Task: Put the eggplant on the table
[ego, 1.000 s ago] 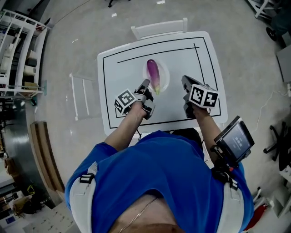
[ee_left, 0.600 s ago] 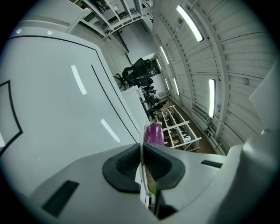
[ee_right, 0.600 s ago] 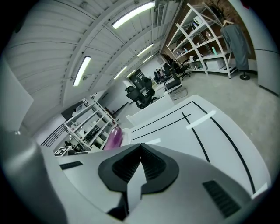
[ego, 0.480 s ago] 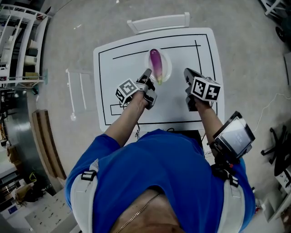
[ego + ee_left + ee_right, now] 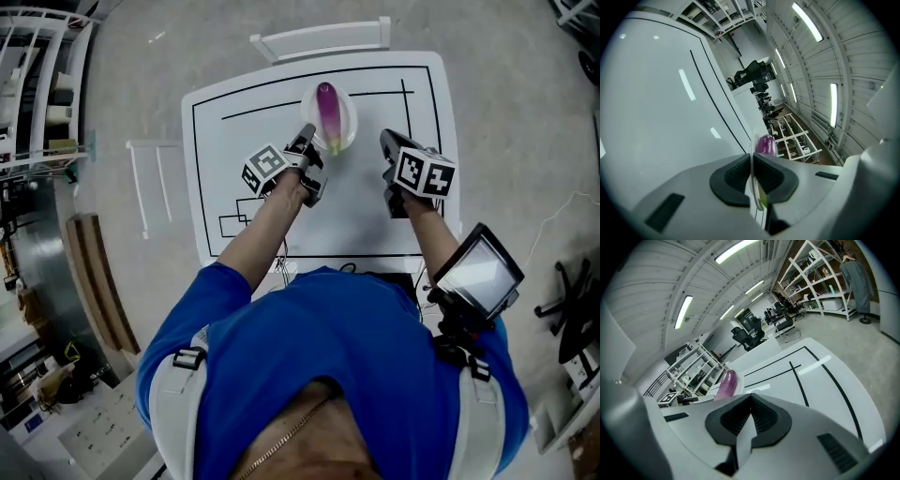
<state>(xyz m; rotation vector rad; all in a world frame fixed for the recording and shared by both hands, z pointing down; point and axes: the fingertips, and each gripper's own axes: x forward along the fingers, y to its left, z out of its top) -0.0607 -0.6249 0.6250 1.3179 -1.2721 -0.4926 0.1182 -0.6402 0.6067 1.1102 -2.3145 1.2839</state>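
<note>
**Eggplant** [image 5: 326, 108]: purple, with a green stem end. It lies lengthwise in a white plate [image 5: 347, 112] at the far middle of the table [image 5: 375, 216], inside the black outline drawn on the tabletop.

**Left gripper** [image 5: 307, 142]: its tips are at the plate's near-left rim in the head view, which does not show whether they grip it. The left gripper view settles this. The dark ribbed pads [image 5: 733, 176] are clamped on the thin plate edge [image 5: 751, 145], seen side-on. The eggplant's purple body [image 5: 765, 144] rises just behind the edge.

**Right gripper** [image 5: 386, 142]: over bare tabletop to the right of the plate, apart from it. The right gripper view shows the pads [image 5: 764, 416] pressed together with nothing between them. Beyond them, to the left, are the eggplant [image 5: 726, 382] and the plate rim [image 5: 739, 380].

**Marker cubes**: one on each gripper, the left [image 5: 265, 169] and the right [image 5: 427, 175].

**Surroundings**
- Head view only: a white chair [image 5: 319, 39] past the far table edge, and a screen [image 5: 476, 274] strapped to the right forearm.
- Right gripper view only: office chairs [image 5: 750, 336] and ceiling strip lights [image 5: 740, 249].
- All three views: white shelving [image 5: 37, 84].
</note>
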